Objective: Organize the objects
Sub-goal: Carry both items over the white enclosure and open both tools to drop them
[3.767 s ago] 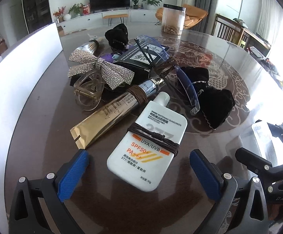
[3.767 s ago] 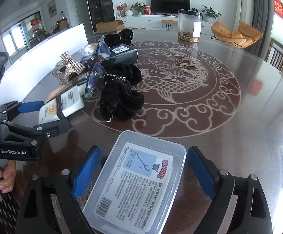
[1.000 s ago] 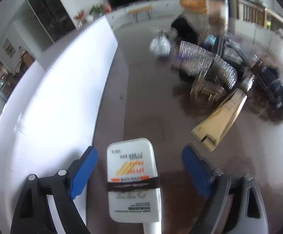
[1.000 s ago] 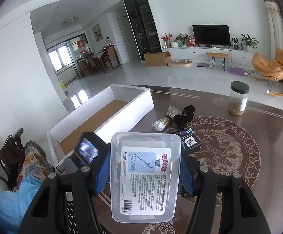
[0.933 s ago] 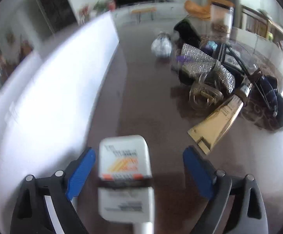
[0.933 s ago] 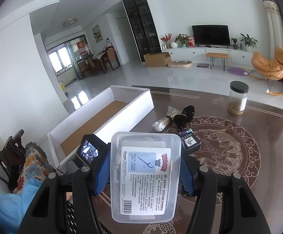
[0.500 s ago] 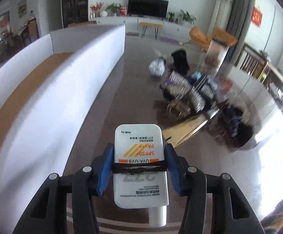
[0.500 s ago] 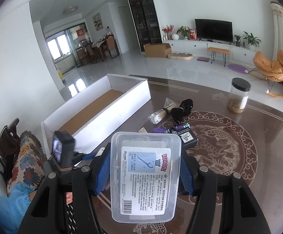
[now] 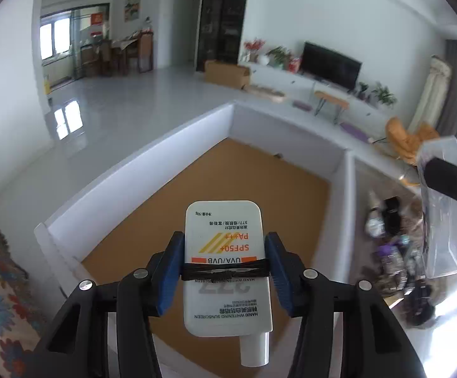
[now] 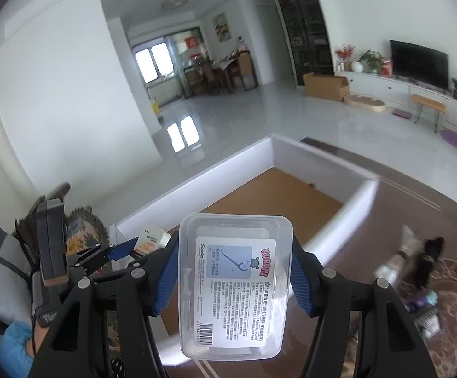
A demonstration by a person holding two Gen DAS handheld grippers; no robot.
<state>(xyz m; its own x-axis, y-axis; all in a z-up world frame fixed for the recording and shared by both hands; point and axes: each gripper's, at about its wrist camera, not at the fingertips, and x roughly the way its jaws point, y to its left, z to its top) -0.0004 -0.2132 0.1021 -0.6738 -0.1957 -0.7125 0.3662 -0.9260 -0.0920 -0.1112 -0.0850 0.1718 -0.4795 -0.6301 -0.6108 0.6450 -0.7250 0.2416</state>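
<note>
The left gripper (image 9: 224, 267) is pinching a white sunscreen tube (image 9: 227, 261) above the white cardboard box (image 9: 335, 160). The right gripper (image 10: 234, 275) is clamping a clear plastic floss-pick box (image 10: 235, 283) over that box's near wall.

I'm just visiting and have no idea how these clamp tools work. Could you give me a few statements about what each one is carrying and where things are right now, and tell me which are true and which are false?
1. The left gripper holds a white sunscreen tube. True.
2. A black cord is wrapped around the sunscreen tube. True.
3. The right gripper is empty. False: it is clamped on a clear plastic box with a printed label.
4. The white tray already holds several items. False: only its bare brown floor shows.
5. The sunscreen tube is above the white tray's brown floor in the left wrist view. True.
6. The clear plastic box lies on the table. False: it is held in the air.
</note>
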